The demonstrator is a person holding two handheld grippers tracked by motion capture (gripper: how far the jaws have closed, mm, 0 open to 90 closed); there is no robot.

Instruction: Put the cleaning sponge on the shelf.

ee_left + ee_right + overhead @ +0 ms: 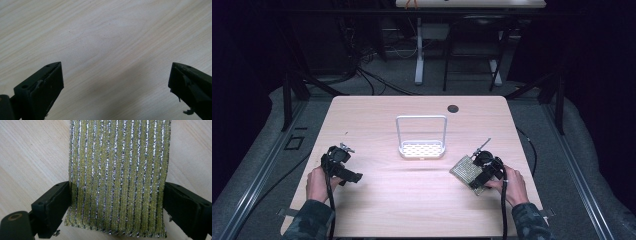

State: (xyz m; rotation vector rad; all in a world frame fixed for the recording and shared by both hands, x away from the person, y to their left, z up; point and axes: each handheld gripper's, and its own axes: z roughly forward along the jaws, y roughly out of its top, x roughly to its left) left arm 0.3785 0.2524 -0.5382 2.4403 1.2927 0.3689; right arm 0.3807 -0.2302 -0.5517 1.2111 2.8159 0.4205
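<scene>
We see bare surface point(377, 200) across the frame's lower middle; only the white rack point(421, 137) stands at centre, blocking passage there.

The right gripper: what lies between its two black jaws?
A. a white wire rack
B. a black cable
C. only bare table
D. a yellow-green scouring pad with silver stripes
D: in the right gripper view the striped scouring pad sits between the jaws of the right gripper, flat on the wooden table.

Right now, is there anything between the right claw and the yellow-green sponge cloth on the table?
Nothing visible. The right claw already has a jaw on each side of the sponge cloth, which lies flat on the table.
</scene>
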